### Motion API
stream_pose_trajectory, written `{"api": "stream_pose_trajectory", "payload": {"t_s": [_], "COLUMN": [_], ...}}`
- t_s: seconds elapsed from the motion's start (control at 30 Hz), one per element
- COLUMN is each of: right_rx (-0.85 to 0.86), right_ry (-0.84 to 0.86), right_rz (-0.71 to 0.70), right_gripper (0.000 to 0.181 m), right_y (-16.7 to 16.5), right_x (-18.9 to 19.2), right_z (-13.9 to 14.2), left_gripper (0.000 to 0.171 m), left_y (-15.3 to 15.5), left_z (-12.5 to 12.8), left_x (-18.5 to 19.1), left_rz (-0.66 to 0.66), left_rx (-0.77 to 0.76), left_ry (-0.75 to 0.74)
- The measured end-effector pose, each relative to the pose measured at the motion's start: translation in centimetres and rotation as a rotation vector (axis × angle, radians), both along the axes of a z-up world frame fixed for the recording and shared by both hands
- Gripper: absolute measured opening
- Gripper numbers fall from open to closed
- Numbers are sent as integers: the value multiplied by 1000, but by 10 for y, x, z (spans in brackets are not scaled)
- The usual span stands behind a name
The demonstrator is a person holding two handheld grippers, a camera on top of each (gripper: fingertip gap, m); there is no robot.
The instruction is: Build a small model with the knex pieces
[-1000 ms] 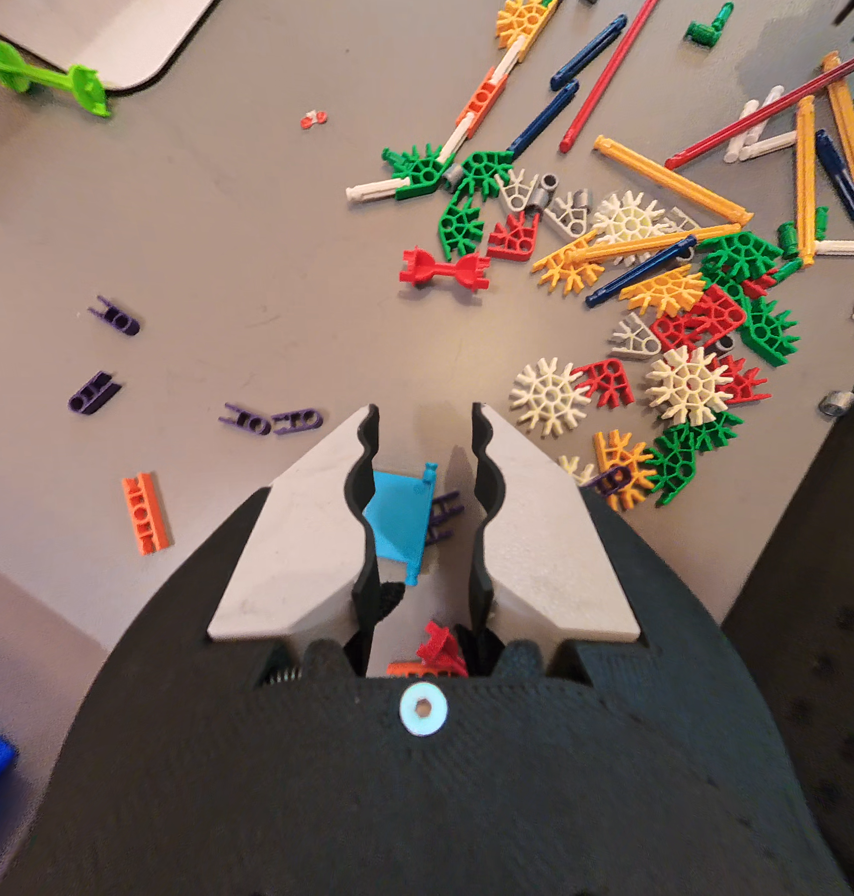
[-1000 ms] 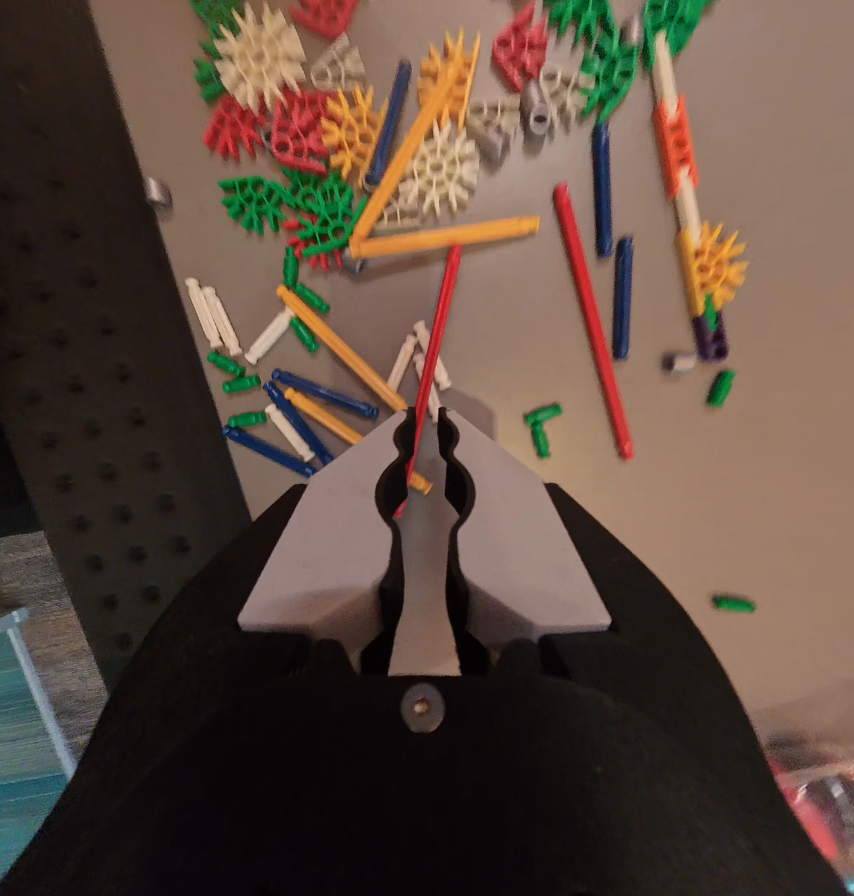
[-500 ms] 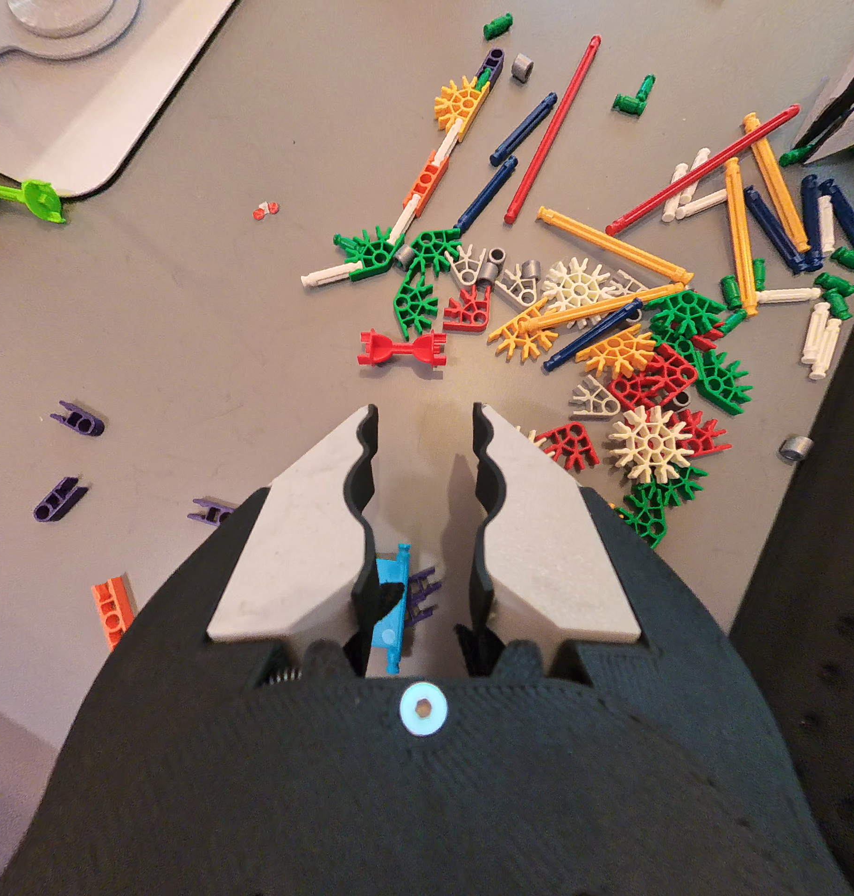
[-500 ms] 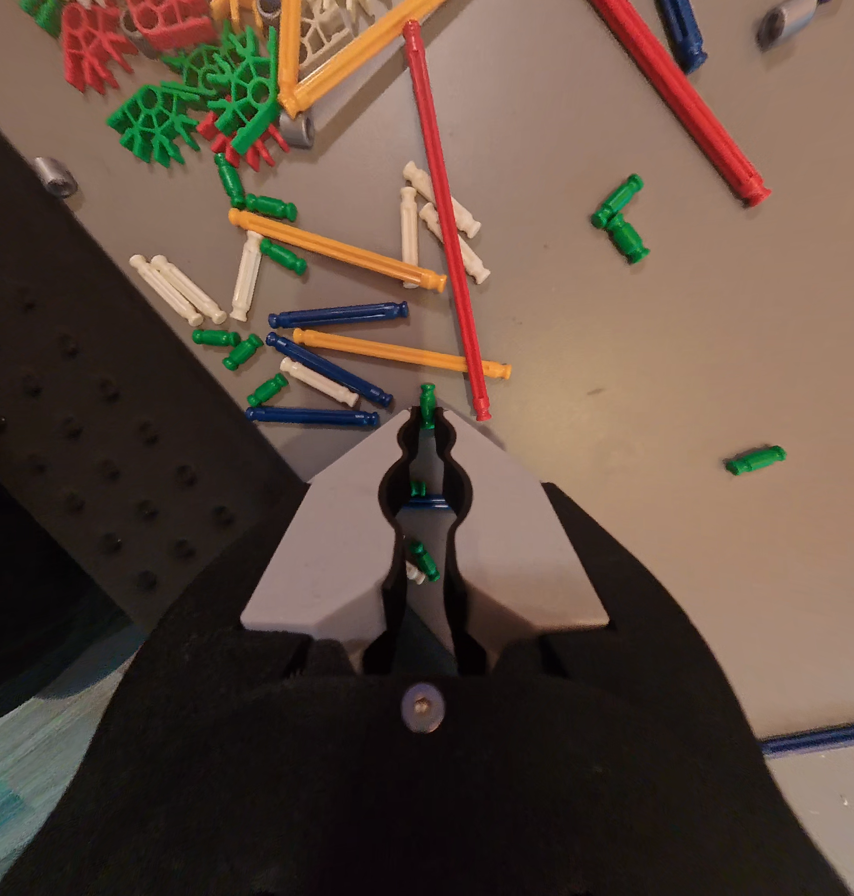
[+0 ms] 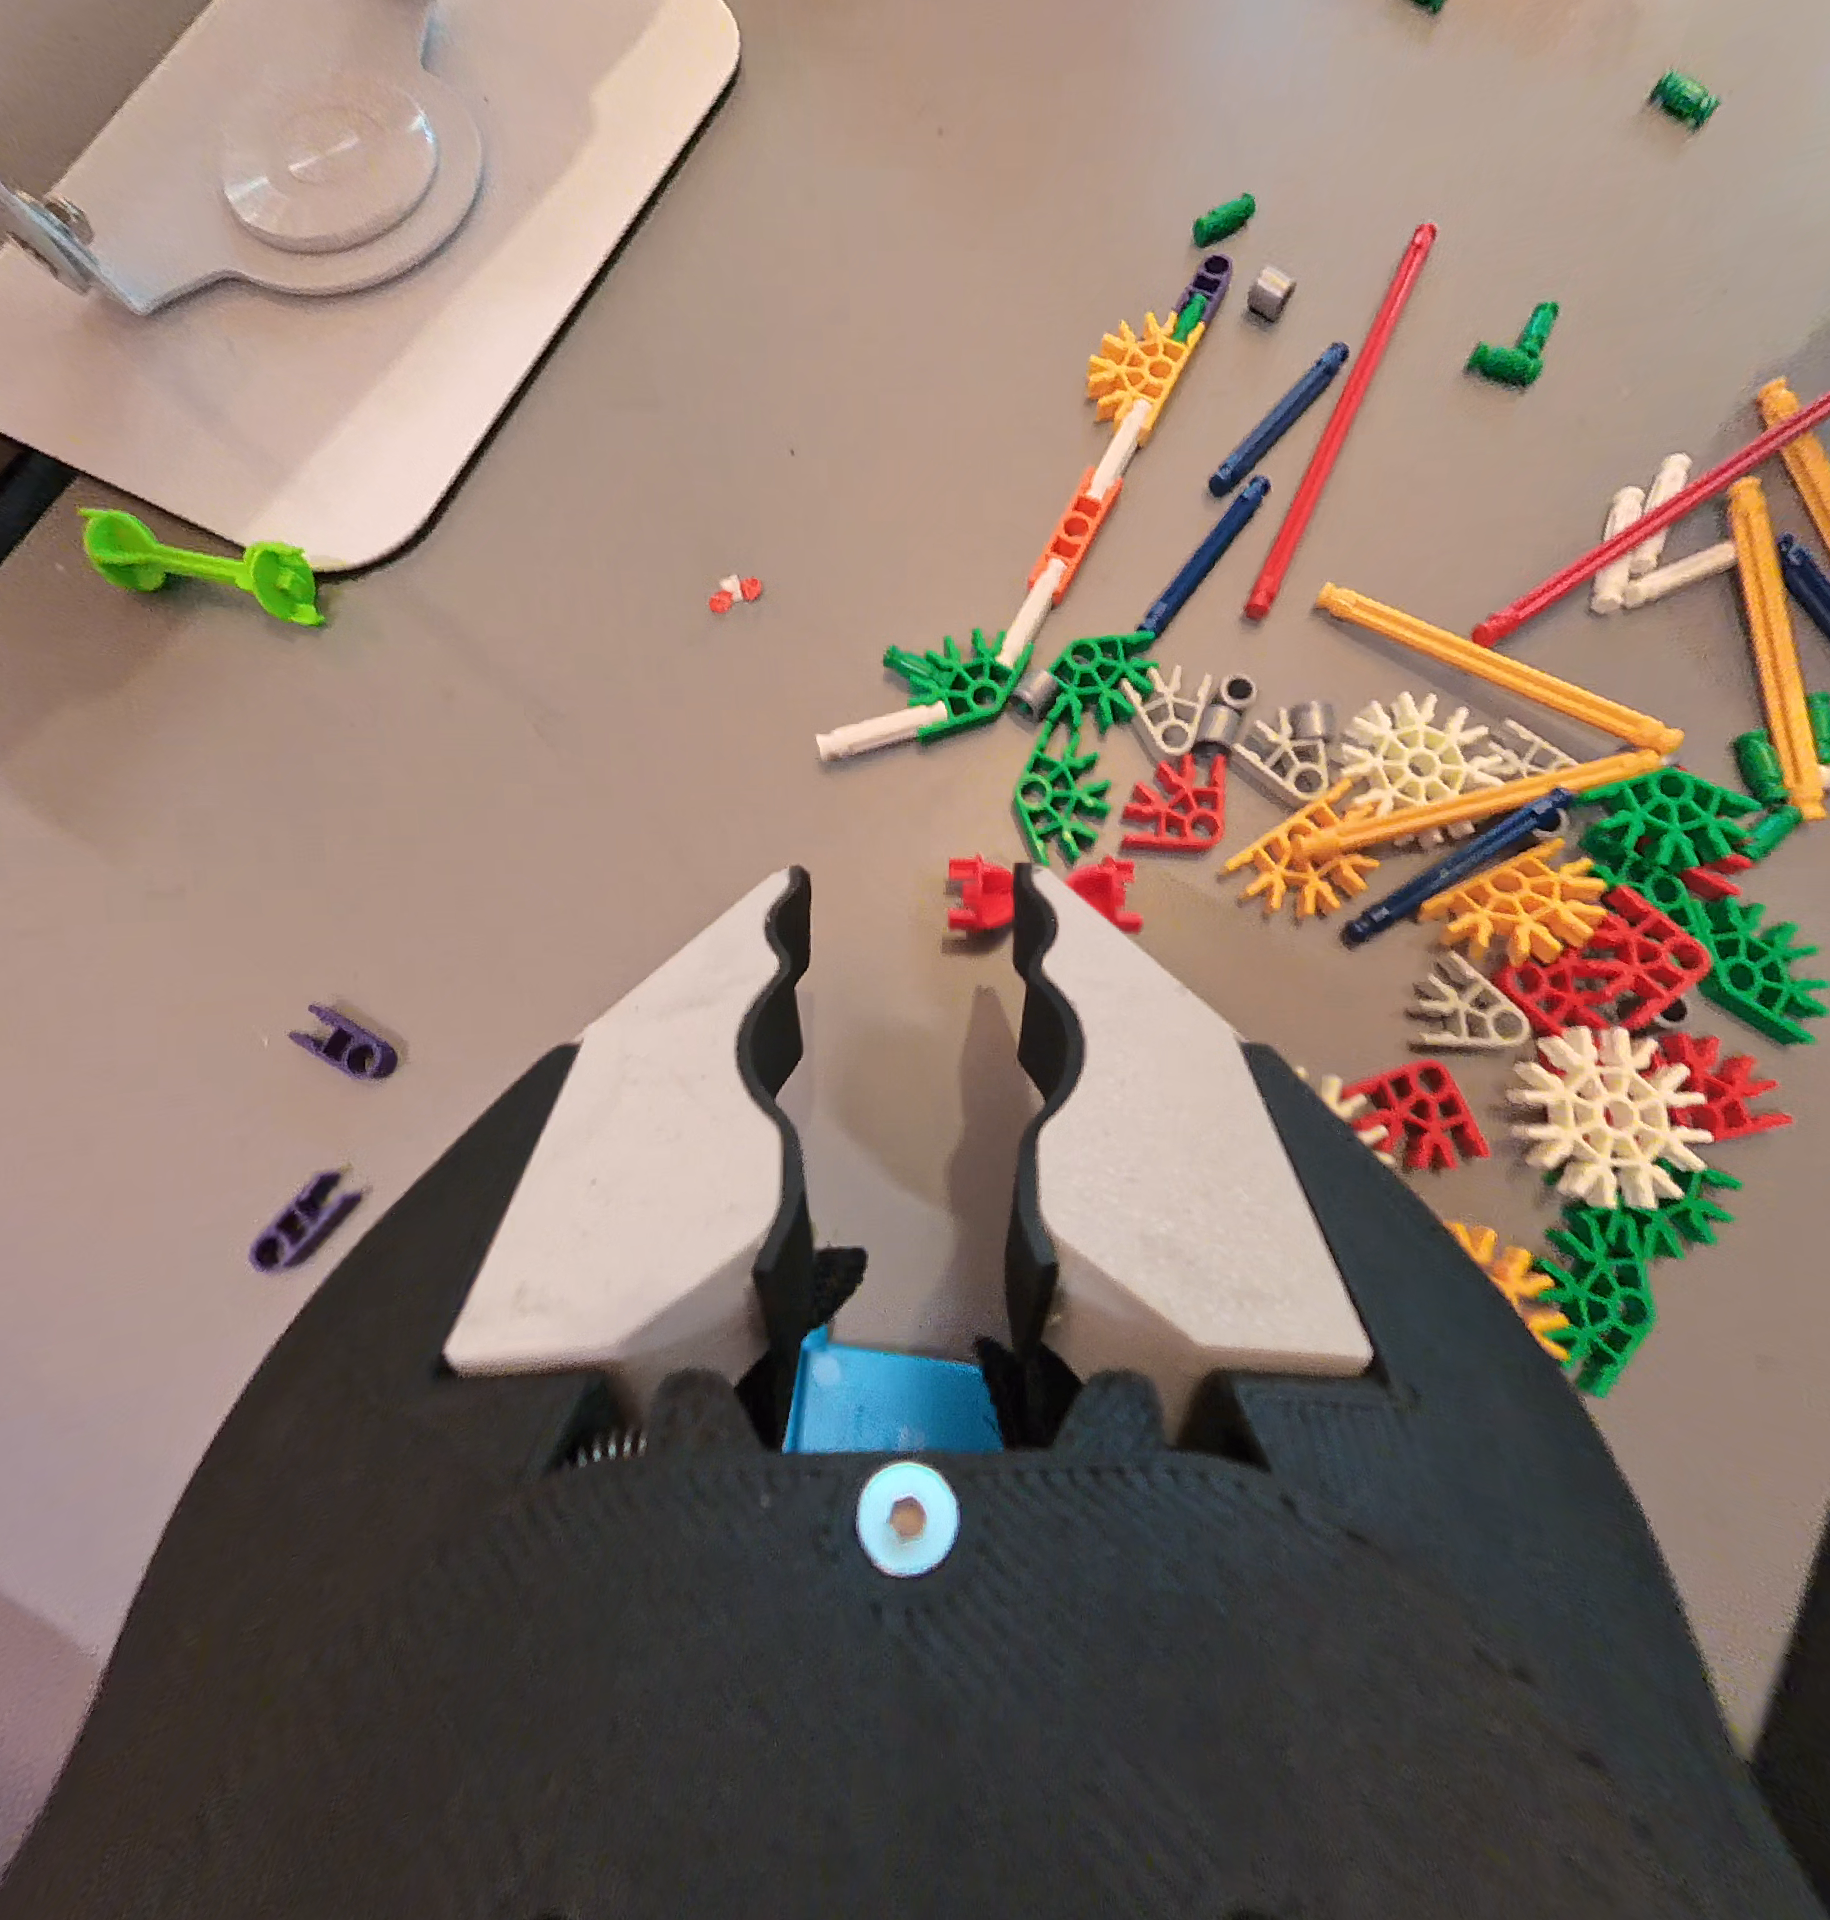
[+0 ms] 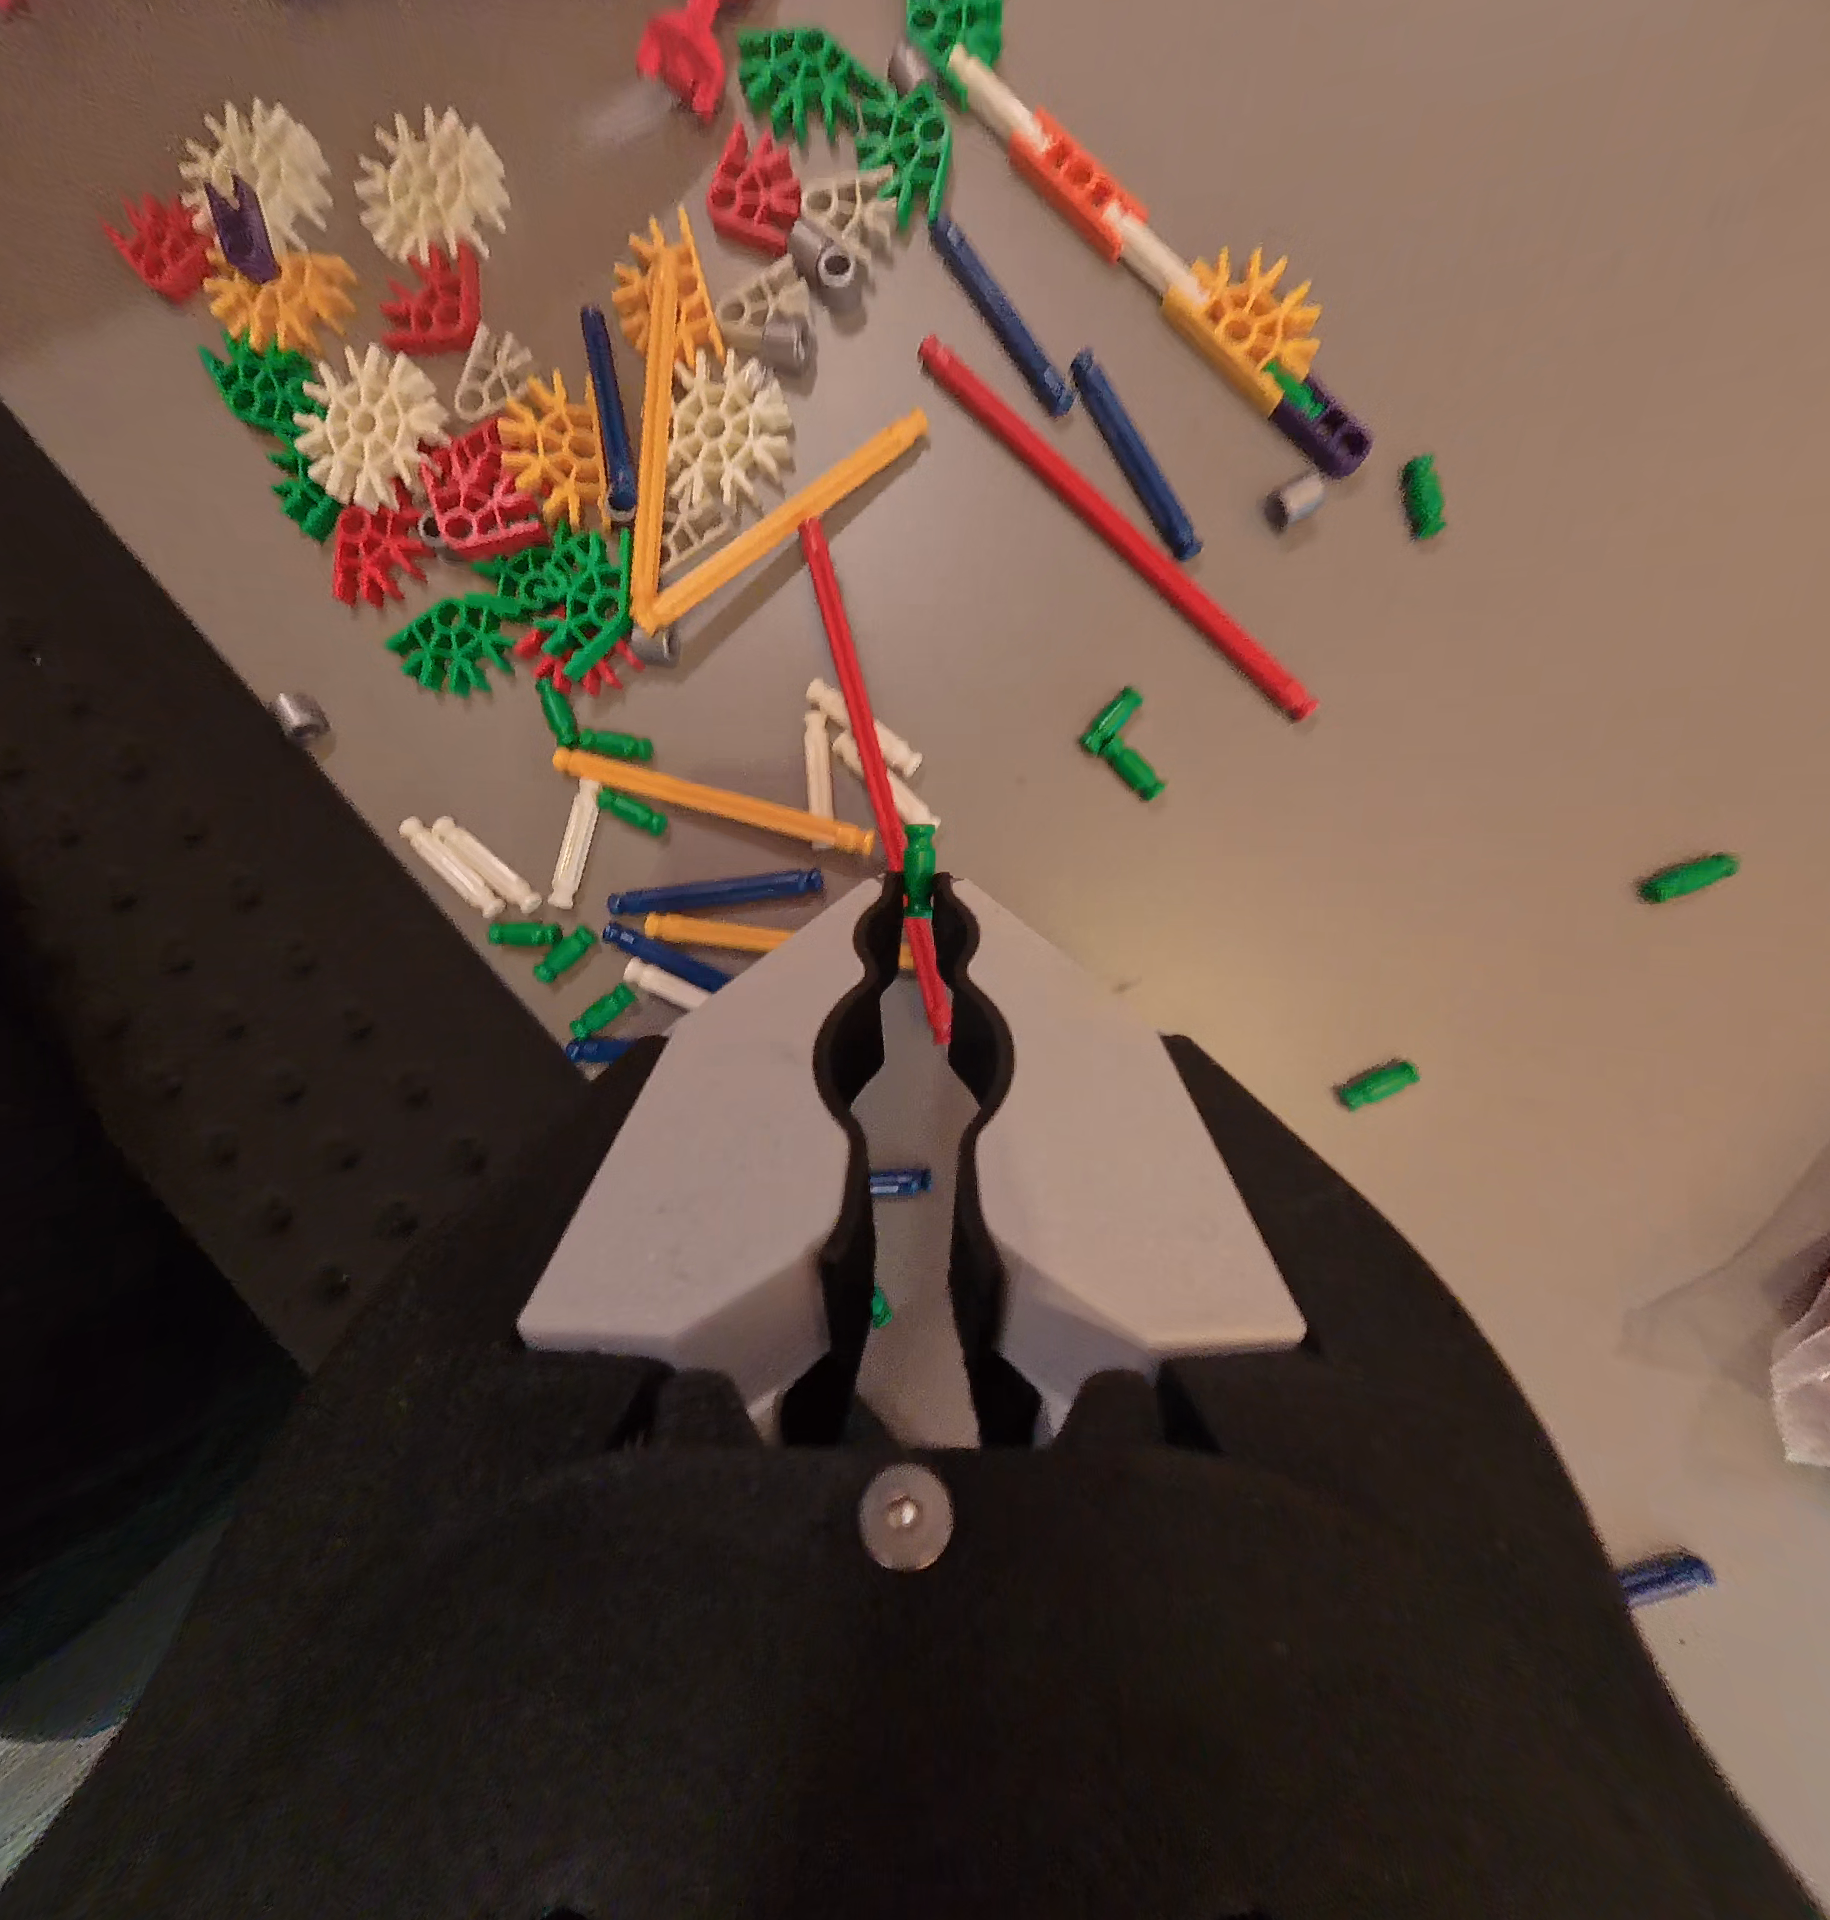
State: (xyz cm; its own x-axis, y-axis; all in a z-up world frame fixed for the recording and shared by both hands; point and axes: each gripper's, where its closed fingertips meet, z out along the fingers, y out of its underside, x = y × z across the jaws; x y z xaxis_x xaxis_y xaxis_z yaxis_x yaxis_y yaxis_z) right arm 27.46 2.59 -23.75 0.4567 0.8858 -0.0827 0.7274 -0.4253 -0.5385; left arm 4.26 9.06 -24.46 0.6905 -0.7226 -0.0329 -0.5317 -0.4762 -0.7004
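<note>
My left gripper [image 5: 913, 894] is open and empty above the grey table [image 5: 578, 831]. A red connector [image 5: 978, 891] lies just past its right fingertip. A light blue flat piece [image 5: 880, 1403] shows low between the fingers, near the gripper body. My right gripper [image 6: 919, 888] is shut on a short green rod [image 6: 918, 862], which sticks out beyond the tips. It is held above the table. A long red rod [image 6: 849, 675] lies on the table beneath it and runs under the fingers.
Connectors and rods lie heaped at the right [image 5: 1513, 883]. A joined chain of pieces [image 5: 1077, 520] lies beyond. Purple clips [image 5: 350, 1044] and a lime green piece [image 5: 204, 566] lie at the left by a pale stand base [image 5: 350, 260]. A black perforated board [image 6: 163, 935] borders the table. Left tips to right tips: about 25 centimeters.
The left gripper moved forward over the table, so the blue piece now sits near its base. The right gripper shut on the green rod and pulled up and back from the table.
</note>
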Motion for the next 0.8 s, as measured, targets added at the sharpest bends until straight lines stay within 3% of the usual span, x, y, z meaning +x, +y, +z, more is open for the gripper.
{"api": "stream_pose_trajectory", "payload": {"t_s": [0.4, 0.8], "right_rx": [83, 41], "right_ry": [98, 133], "right_rz": [0, -5], "right_gripper": [3, 3], "right_y": [67, 99], "right_x": [-51, -78], "right_z": [33, 22], "left_gripper": [36, 35], "left_y": [46, 53], "left_z": [-16, -34], "left_x": [10, 7], "left_rz": [-15, -23], "left_rx": [-21, -58], "left_ry": [-30, -40]}}
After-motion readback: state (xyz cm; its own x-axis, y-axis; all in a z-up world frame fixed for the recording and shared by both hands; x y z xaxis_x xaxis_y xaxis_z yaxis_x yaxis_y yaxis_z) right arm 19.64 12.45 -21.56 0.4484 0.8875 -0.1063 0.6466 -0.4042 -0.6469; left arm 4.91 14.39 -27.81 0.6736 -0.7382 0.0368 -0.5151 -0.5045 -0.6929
